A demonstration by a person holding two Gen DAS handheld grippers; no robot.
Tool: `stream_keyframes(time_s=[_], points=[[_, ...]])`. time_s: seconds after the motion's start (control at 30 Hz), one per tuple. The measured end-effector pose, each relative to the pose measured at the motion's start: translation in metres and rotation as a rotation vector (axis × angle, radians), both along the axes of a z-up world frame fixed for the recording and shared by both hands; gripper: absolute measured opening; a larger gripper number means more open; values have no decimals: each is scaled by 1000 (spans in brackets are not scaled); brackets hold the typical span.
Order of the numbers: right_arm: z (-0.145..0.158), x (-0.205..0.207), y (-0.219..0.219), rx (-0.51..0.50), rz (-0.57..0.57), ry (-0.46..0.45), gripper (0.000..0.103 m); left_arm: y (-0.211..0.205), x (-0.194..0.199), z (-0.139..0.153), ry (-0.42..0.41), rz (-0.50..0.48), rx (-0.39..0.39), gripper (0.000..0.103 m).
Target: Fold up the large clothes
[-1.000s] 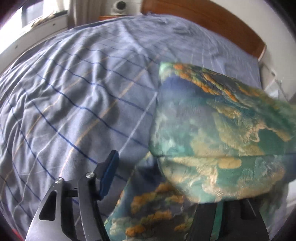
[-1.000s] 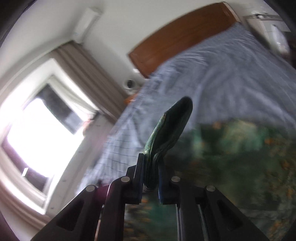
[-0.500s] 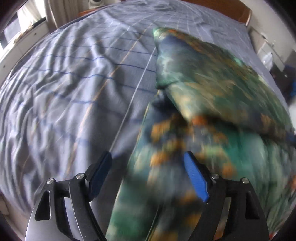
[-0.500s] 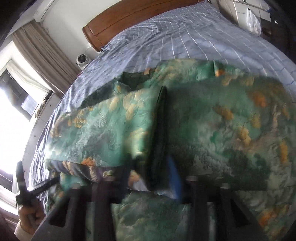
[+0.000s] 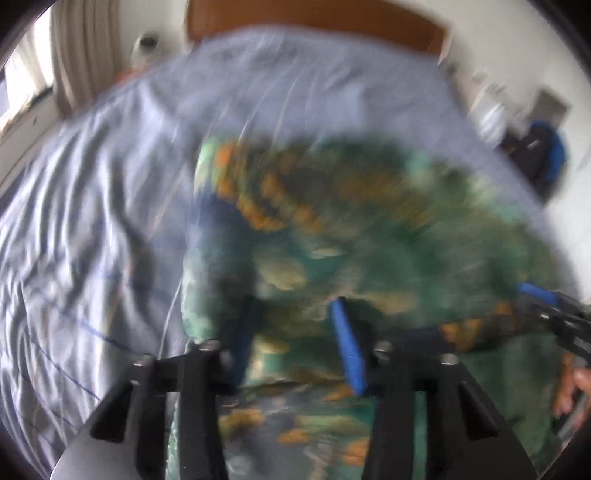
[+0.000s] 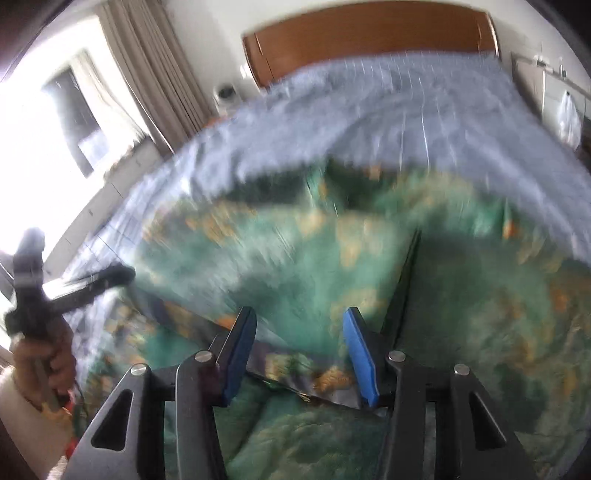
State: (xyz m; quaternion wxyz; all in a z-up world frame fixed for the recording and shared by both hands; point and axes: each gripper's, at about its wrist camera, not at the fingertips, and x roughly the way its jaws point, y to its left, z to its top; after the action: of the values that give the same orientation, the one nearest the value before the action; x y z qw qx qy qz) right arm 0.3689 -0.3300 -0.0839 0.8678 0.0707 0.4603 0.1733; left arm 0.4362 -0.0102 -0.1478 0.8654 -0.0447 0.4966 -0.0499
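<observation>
Bedroom, blue-grey striped bed [image 5: 110, 206], green and orange patterned garment [image 5: 369, 229] spread across its near half.

Far left in the right wrist view: bright window [image 6: 44, 122] and beige curtain [image 6: 155, 74], with a hand [image 6: 44, 365] gripping the left claw's handle beside the garment's left edge. Left claw [image 5: 291, 336] over the near left part of the garment, blue pads apart after just closing further, cloth lying under the gap, no pinch visible through the blur. Wooden headboard [image 6: 369, 33] across the far end. Right claw [image 6: 301, 354] above a folded edge of the garment, pads apart and just narrowed a little, nothing clamped between them. Both views heavily smeared.
</observation>
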Motion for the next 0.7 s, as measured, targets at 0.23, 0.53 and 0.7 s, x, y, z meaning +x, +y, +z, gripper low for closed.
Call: stream_keyframes(time_s=[0.23, 0.53, 0.7], points=[[-21, 8, -1, 9, -23, 65, 43, -8, -1, 22, -40, -51, 25, 63], [9, 53, -10, 86, -87, 34, 43, -16, 59, 16, -34, 10, 24, 92], [-32, 64, -10, 90, -109, 132, 43, -21, 34, 13, -59, -28, 112, 91]])
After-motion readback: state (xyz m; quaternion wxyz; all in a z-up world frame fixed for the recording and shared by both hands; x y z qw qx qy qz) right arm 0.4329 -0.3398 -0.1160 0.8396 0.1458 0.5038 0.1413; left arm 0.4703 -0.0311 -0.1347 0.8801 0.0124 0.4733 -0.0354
